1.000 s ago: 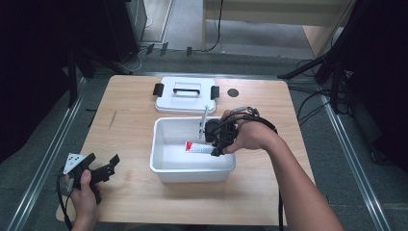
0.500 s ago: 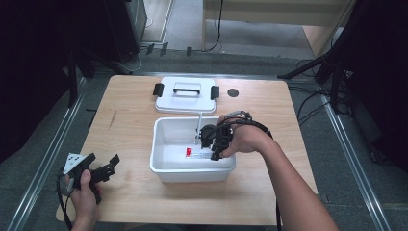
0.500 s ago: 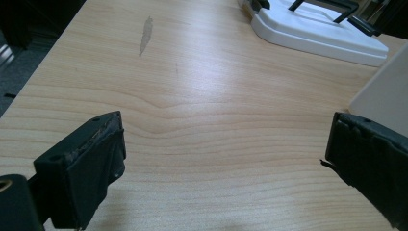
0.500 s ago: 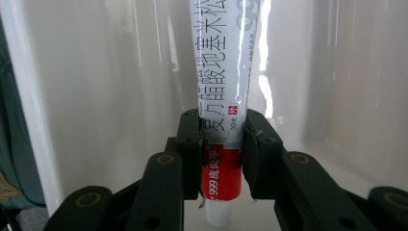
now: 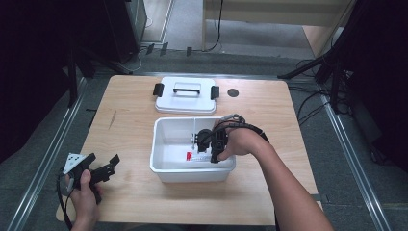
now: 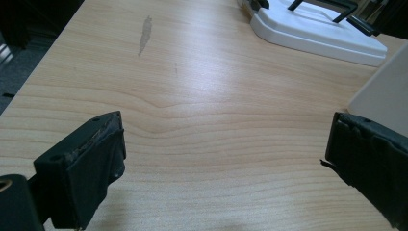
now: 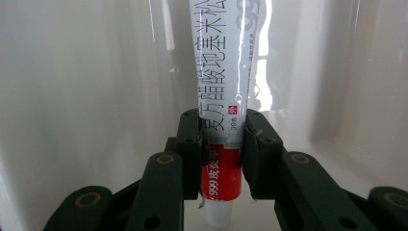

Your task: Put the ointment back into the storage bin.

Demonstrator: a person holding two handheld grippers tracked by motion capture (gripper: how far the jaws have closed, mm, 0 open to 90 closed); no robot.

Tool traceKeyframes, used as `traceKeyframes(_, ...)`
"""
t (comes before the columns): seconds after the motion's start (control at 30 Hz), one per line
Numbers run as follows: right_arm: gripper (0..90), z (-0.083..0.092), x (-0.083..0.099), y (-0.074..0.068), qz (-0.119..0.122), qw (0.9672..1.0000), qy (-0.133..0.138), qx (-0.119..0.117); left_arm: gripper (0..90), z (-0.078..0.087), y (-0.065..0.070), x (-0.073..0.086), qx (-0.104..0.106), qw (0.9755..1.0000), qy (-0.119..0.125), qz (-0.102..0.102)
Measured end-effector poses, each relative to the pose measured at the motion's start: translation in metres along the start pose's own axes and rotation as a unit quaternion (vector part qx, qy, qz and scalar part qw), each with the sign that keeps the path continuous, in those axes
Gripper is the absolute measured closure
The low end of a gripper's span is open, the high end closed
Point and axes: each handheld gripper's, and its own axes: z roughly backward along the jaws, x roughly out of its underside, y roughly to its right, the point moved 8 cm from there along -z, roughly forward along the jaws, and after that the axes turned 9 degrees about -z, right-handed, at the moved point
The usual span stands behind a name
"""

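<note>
Since the earlier frame the right gripper (image 5: 208, 146) has sunk deeper into the white bin (image 5: 163, 166); the left gripper (image 5: 103, 169) has kept its place near the bench's (image 5: 130, 202) left front corner, jaws wide apart and empty. Centre: the lid (image 5: 185, 98) lies behind the bin. Right: the jaws are clamped on an ointment tube (image 7: 222, 120), white with a red band and white cap, inside the bin. Risk: the slick tube may slip, or catch the bin wall.

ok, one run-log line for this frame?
right gripper: shut on tube, inside white bin | left gripper: open, on table | lid: off, behind bin
</note>
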Motion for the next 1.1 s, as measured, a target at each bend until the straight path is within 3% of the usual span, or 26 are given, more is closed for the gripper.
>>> traceKeyframes(0.2,72.4,-0.0050,-0.0011,-0.0012,0.004,0.9998,-0.019,0.002,0.8,-0.0001,0.0000,0.0000,0.001,1.0000,0.000,0.000)
traceKeyframes(0.67,72.0,-0.0100,-0.0019,-0.0029,-0.002,0.9993,-0.035,-0.011,0.9,-0.0005,0.0001,0.0000,0.002,1.0000,-0.002,0.001)
traceKeyframes(0.97,69.3,-0.0065,-0.0019,-0.0012,-0.015,0.9996,-0.023,-0.009,0.8,-0.0011,0.0008,0.0000,0.004,1.0000,-0.003,0.000)
traceKeyframes(1.1,76.7,-0.0003,-0.0019,0.0001,-0.018,0.9998,-0.005,-0.010,0.8,-0.0010,0.0011,-0.0001,0.006,1.0000,-0.002,-0.001)
